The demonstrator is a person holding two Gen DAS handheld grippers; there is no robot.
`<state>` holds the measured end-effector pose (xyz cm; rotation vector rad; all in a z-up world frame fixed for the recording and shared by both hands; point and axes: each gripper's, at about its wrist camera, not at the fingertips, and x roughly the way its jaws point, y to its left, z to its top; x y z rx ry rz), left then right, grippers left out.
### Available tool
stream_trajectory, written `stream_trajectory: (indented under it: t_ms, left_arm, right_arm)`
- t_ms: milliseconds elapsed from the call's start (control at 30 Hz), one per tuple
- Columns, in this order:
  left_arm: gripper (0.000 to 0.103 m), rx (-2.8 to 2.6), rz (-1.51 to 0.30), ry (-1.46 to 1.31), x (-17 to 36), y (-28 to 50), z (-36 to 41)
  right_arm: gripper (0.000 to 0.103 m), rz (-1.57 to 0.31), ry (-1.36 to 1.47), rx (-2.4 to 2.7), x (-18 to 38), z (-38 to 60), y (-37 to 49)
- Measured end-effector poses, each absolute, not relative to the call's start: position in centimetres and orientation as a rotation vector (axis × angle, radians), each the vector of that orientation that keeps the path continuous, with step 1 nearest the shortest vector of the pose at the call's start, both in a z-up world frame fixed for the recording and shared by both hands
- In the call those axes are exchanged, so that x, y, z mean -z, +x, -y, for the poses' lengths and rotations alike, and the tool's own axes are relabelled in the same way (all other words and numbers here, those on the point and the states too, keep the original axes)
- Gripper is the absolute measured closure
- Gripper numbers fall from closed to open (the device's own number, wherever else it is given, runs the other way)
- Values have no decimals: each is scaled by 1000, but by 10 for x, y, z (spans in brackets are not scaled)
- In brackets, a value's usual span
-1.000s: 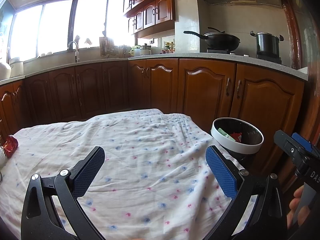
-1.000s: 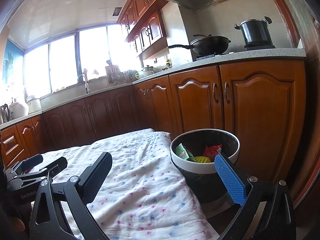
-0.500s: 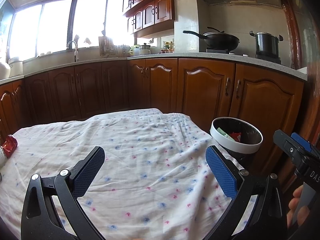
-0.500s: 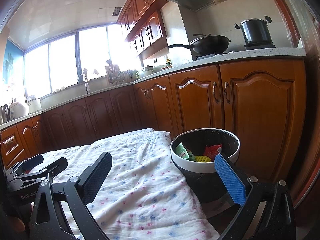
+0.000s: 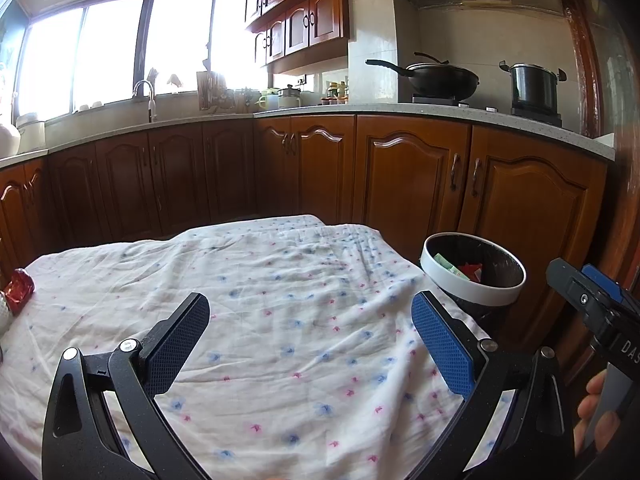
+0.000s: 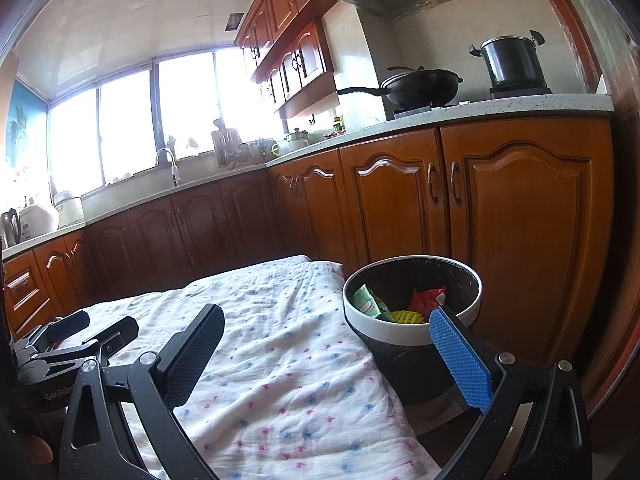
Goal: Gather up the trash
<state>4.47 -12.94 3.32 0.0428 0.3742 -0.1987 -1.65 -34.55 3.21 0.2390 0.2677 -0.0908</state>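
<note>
White "GenRobo" lettering marks the left hand-held gripper (image 6: 80, 330).

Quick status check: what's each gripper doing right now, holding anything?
Left gripper: open, holding nothing, over the tablecloth.
Right gripper: open, holding nothing, beside the trash bin.

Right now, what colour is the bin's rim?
White, on the black-lined trash bin; clearest in the right wrist view.

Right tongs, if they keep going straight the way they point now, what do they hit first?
Probably the flowered cloth near its edge beside the trash bin. The open right tongs hold nothing, and nothing lies between them. Depth is unclear; they may pass over it to the cabinet doors.
</note>
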Motion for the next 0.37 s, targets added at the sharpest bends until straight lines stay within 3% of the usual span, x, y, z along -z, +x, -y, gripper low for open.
stream_trajectory:
  t_ms: [367]
  left_arm:
    - [0,199,-388,41,-27,47,129]
  right_arm:
    - [0,-280,239,83,-31,345,-13]
